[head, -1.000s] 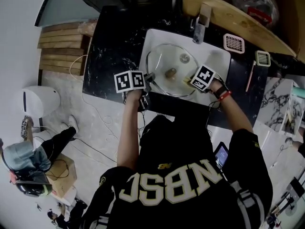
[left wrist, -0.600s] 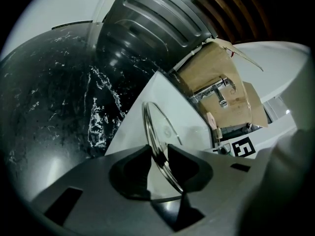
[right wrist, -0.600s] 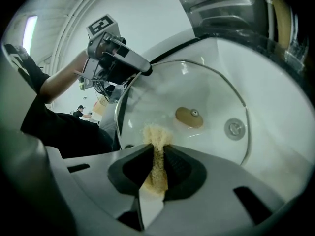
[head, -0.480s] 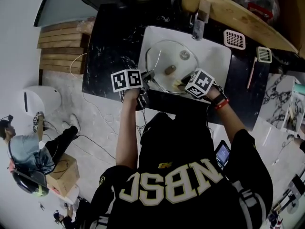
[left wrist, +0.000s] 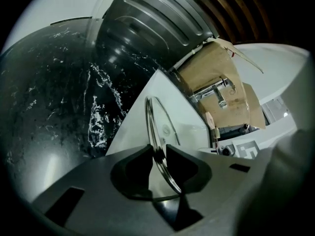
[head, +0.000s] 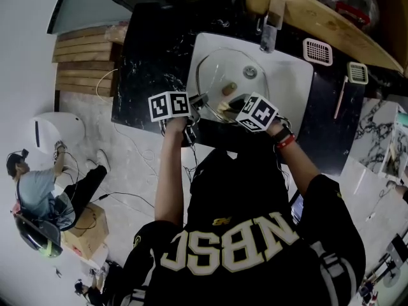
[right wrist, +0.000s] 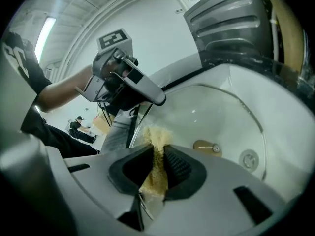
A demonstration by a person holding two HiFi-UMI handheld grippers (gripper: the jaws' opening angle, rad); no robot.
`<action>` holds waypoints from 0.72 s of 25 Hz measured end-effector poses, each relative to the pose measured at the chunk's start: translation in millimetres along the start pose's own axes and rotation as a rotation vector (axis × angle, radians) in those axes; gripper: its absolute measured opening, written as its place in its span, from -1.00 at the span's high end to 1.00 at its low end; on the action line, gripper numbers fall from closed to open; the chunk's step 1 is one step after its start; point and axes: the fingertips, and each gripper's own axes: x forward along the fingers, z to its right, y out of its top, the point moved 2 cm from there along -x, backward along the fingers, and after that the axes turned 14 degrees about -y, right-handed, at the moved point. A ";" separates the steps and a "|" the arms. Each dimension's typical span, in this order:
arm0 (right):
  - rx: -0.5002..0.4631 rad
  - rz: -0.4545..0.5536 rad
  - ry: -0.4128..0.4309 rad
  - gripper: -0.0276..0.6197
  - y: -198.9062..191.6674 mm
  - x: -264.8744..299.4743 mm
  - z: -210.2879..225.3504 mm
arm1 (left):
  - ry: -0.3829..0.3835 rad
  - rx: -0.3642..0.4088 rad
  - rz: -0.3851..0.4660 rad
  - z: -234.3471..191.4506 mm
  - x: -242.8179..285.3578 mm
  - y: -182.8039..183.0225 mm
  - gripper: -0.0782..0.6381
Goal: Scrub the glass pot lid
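Note:
The glass pot lid (head: 233, 75) stands tilted in the white sink (head: 294, 81), its wooden knob (head: 229, 88) facing me. My left gripper (head: 199, 102) grips the lid's metal rim (left wrist: 156, 132) at its near left edge; its jaws have just been closing, with the rim between the pads. My right gripper (head: 228, 107) is shut on a yellow sponge (right wrist: 156, 136), which presses against the glass near the lower rim, close to the left gripper (right wrist: 147, 95). The knob (right wrist: 206, 146) lies just right of the sponge.
A chrome faucet (head: 271, 21) stands at the sink's far edge, and the drain (head: 250, 72) shows through the glass. Black marble counter (head: 153, 50) surrounds the sink. Two small white slotted trays (head: 317, 51) (head: 357, 72) sit at the right. A person (head: 38, 190) sits on the floor, far left.
My right gripper has carried the sponge leftward across the lid, from right of the knob to the near rim beside the left gripper. The left gripper has stayed on the rim.

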 end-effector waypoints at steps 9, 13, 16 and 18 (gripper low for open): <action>0.027 0.158 -0.067 0.70 37.3 17.0 10.0 | -0.015 -0.030 -0.005 -1.5 -1.6 1.1 0.52; 0.007 0.190 -0.096 0.70 51.0 25.5 16.8 | -0.019 -0.082 0.022 -4.6 -3.8 2.7 0.54; -0.032 0.227 -0.107 0.70 58.7 29.4 19.4 | -0.030 -0.119 0.050 -7.0 -6.9 5.0 0.55; -0.063 0.252 -0.112 0.70 63.5 31.7 21.1 | -0.039 -0.131 0.063 -7.7 -8.6 6.9 0.56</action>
